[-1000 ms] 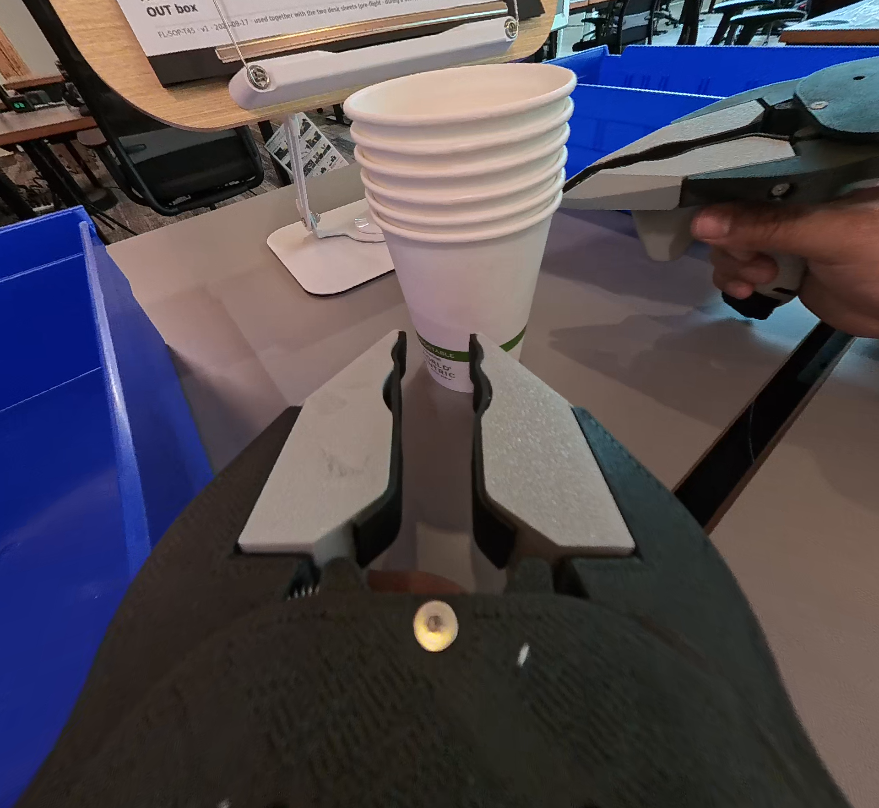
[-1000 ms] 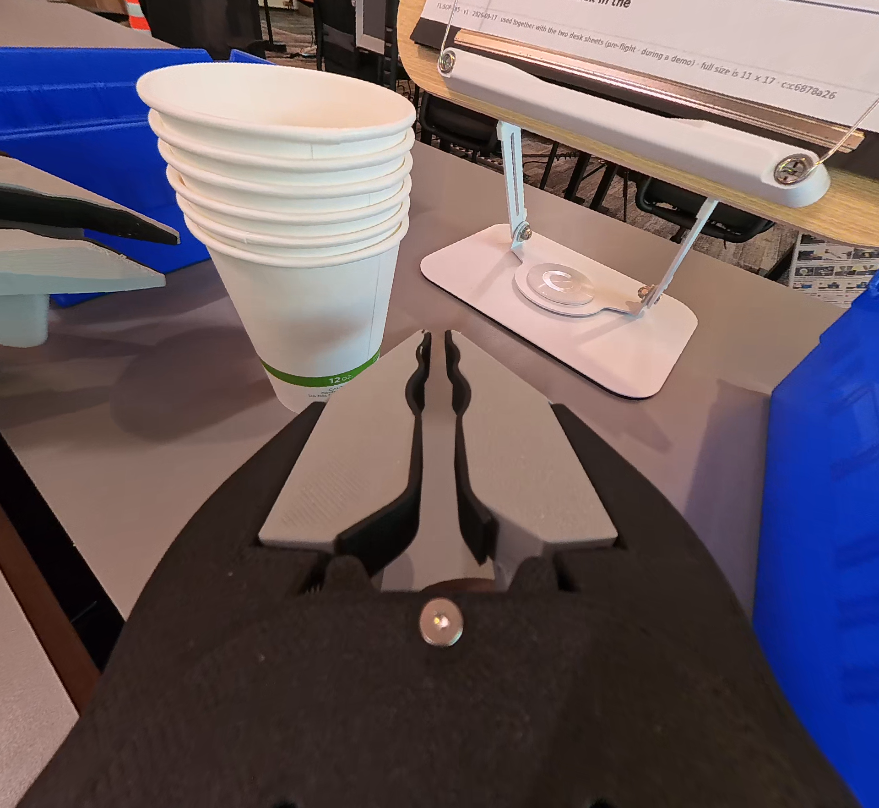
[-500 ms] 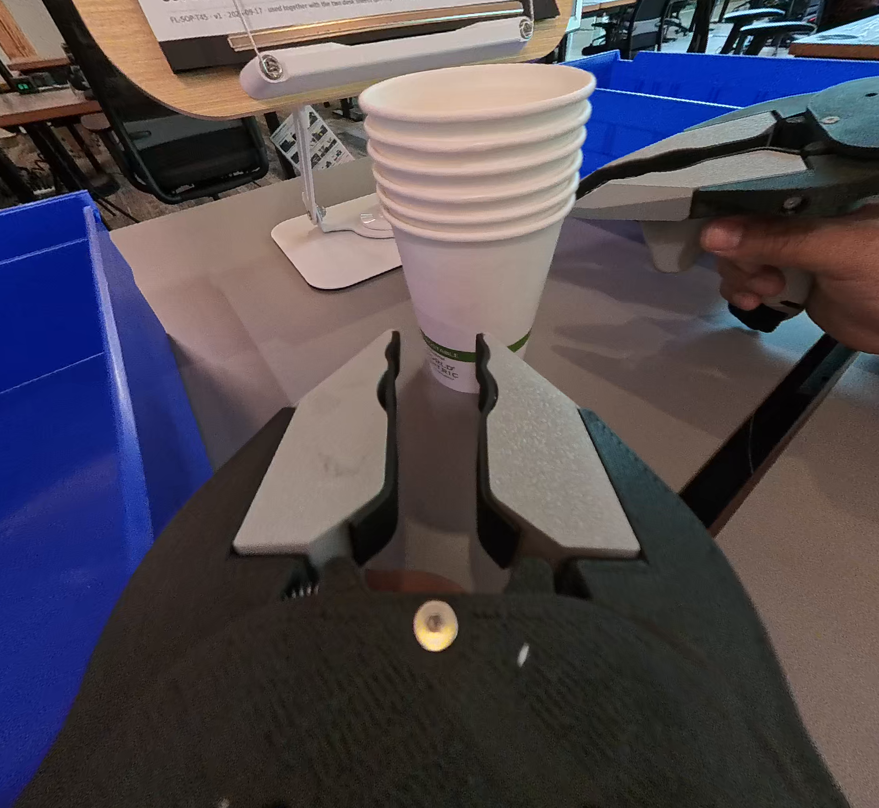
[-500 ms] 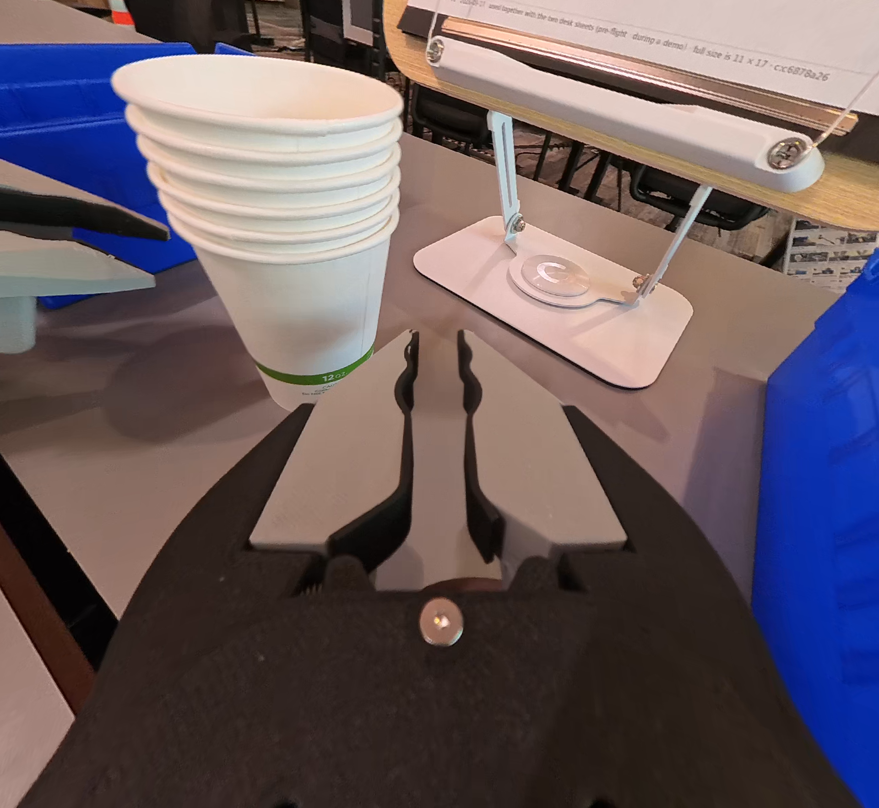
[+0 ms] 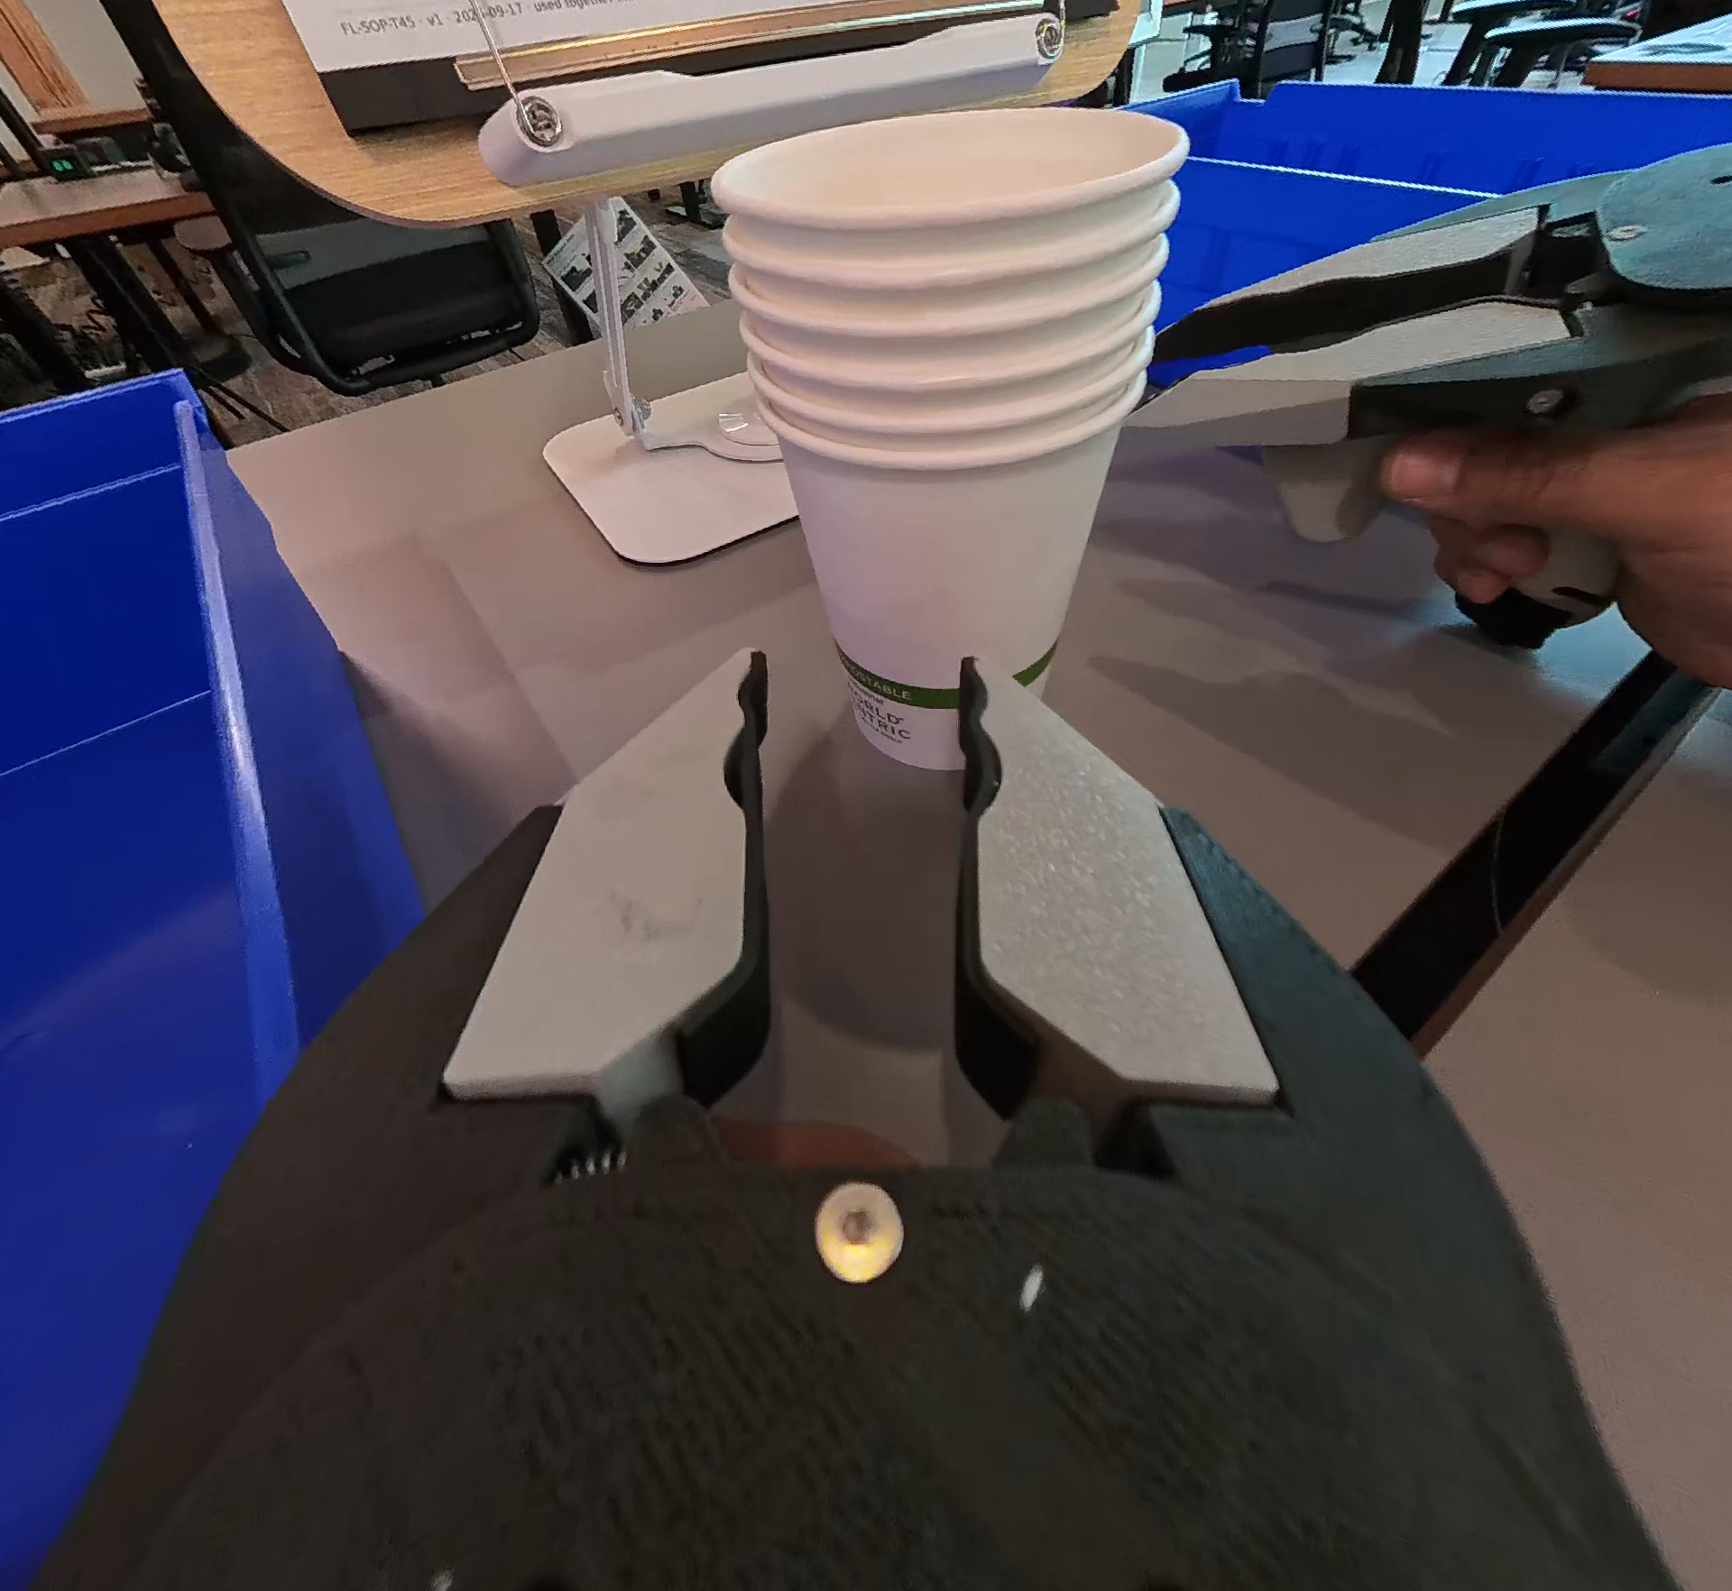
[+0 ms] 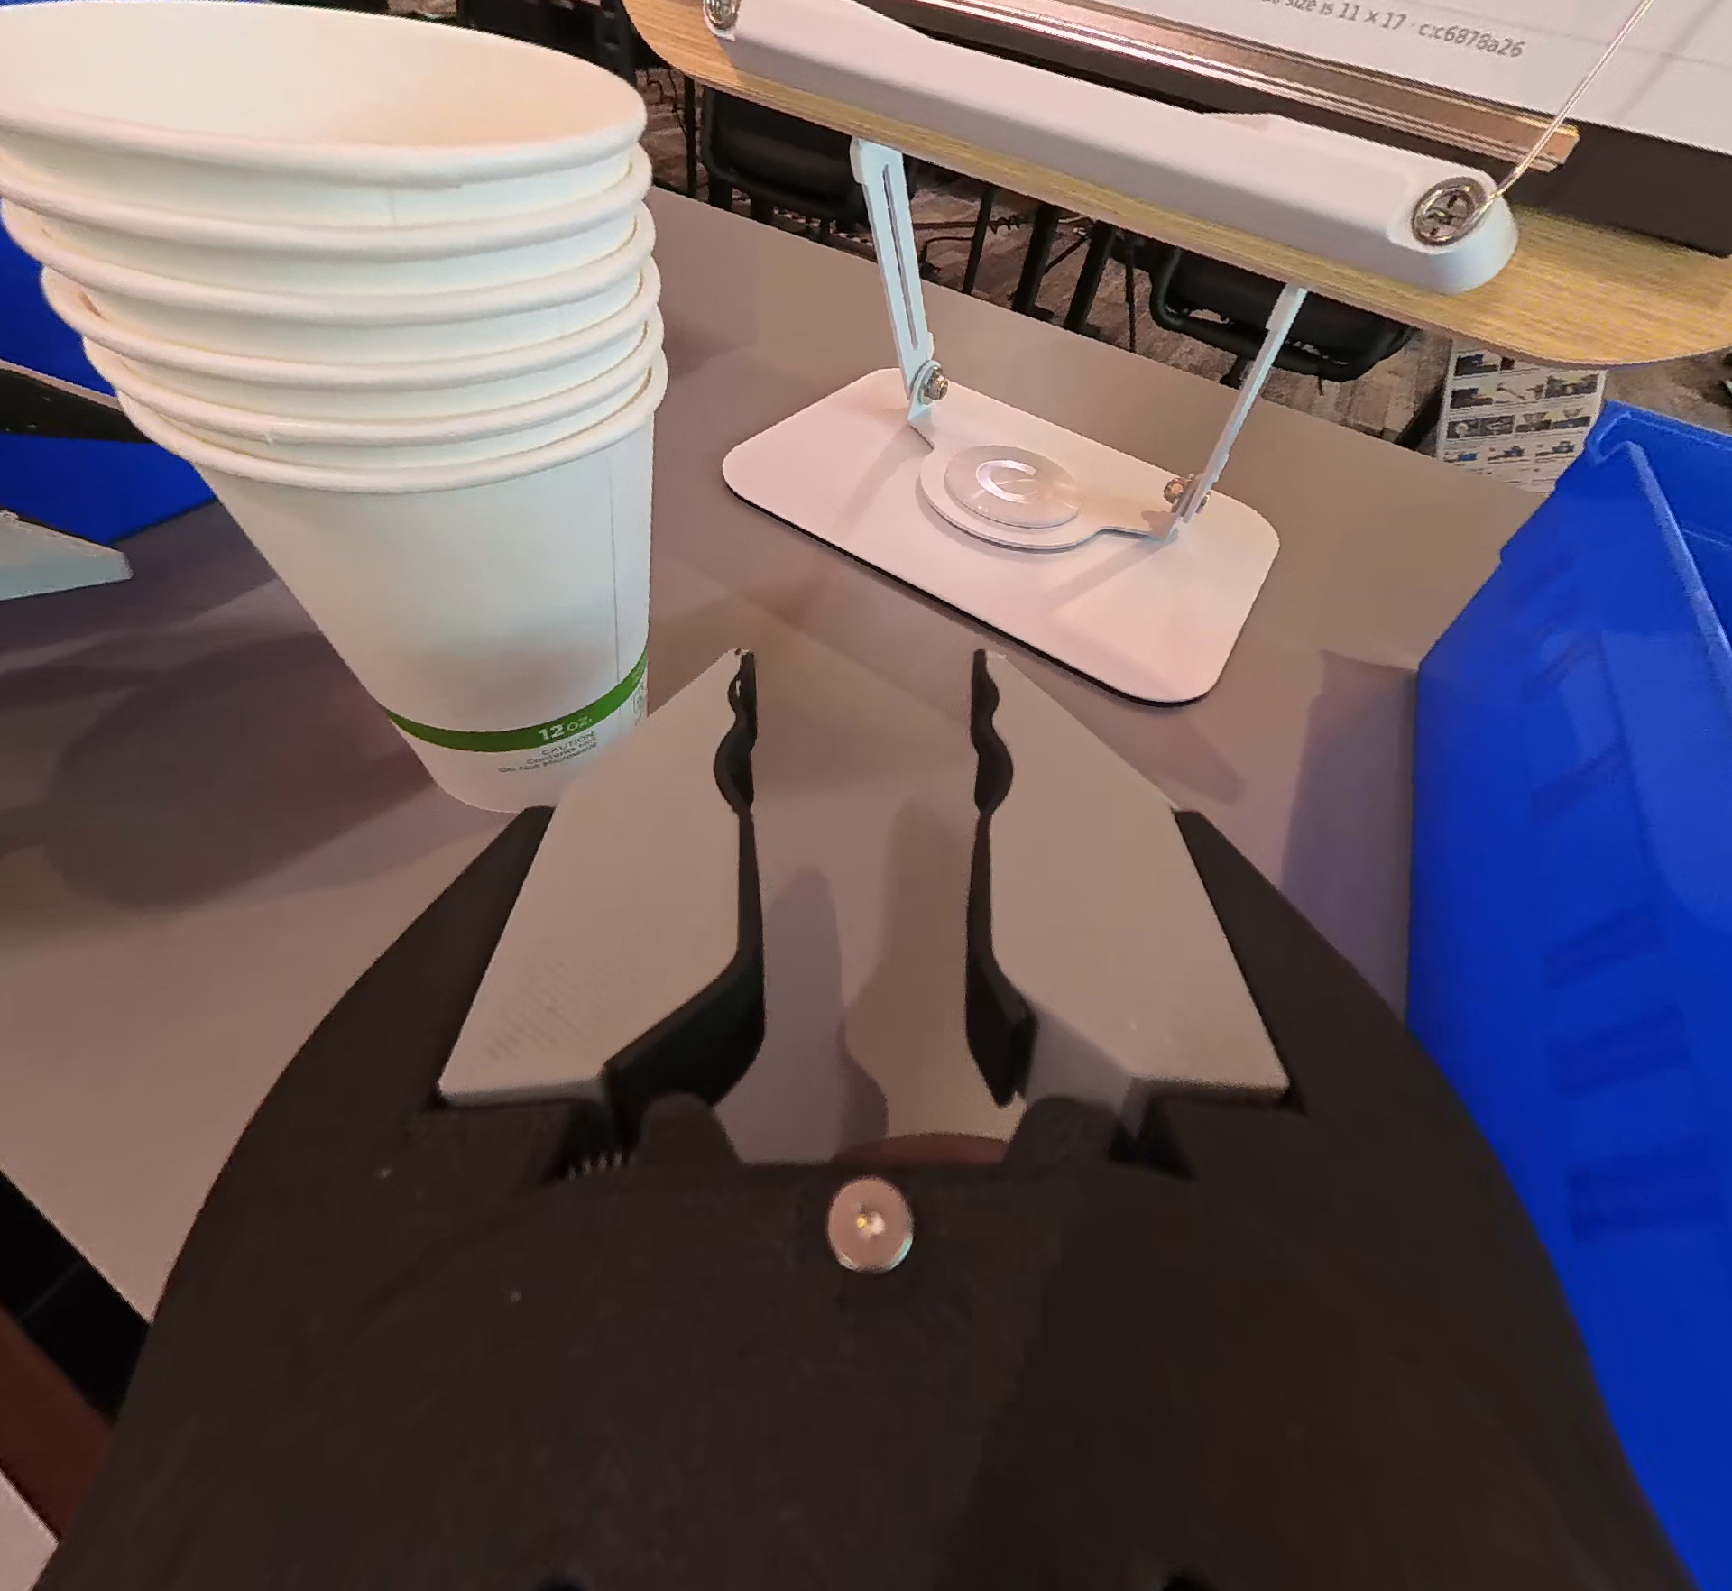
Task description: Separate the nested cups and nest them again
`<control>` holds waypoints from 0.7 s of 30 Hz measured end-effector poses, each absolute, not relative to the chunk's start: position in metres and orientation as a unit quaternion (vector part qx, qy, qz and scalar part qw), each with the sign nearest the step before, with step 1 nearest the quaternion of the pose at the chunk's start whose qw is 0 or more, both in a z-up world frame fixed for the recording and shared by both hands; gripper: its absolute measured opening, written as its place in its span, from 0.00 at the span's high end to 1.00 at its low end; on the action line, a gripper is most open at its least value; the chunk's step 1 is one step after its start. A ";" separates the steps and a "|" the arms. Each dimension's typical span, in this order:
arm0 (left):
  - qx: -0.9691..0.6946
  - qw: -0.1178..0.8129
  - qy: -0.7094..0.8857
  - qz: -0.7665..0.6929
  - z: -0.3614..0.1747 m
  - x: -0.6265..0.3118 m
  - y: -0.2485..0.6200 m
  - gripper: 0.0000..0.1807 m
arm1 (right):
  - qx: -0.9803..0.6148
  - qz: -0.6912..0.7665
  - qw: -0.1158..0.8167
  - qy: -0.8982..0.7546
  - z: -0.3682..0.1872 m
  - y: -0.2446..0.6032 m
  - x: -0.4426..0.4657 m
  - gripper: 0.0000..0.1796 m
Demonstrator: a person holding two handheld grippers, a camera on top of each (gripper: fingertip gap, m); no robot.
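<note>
A stack of several nested white paper cups [image 5: 947, 440] with a green band near the base stands upright on the grey table [image 5: 1265, 703]. My left gripper [image 5: 862, 684] is open and empty, with its tips just short of the bottom cup's base. My right gripper [image 6: 858, 675] is open and empty, with the stack [image 6: 394, 384] to its left. In the left wrist view the right gripper [image 5: 1151, 377] comes in from the right with its tips next to the stacked rims, held by a hand [image 5: 1593, 534].
A sign stand with a white base [image 5: 656, 496] stands behind the cups and also shows in the right wrist view [image 6: 1012, 534]. Blue bins sit at the left [image 5: 112, 703] and back right [image 5: 1406, 159], and one is close on the right [image 6: 1575, 796]. The table edge [image 5: 1518, 871] runs at the right. The stack [image 6: 394, 384] lies around 7 cm away from my right fingertips.
Both grippers have opened wider, the right one from nearly shut. Both have moved closer to the cup stack, and the right gripper's tips now reach the rims.
</note>
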State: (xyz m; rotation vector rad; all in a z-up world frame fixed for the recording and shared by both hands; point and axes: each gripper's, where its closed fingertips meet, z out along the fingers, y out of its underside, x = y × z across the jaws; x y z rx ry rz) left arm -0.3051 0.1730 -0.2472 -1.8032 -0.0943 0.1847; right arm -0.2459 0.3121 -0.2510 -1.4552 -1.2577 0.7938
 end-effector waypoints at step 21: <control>-0.788 0.608 -0.030 0.088 -0.249 -0.303 0.174 0.74 | -0.584 0.355 0.491 -0.541 -0.250 0.296 -0.252 0.70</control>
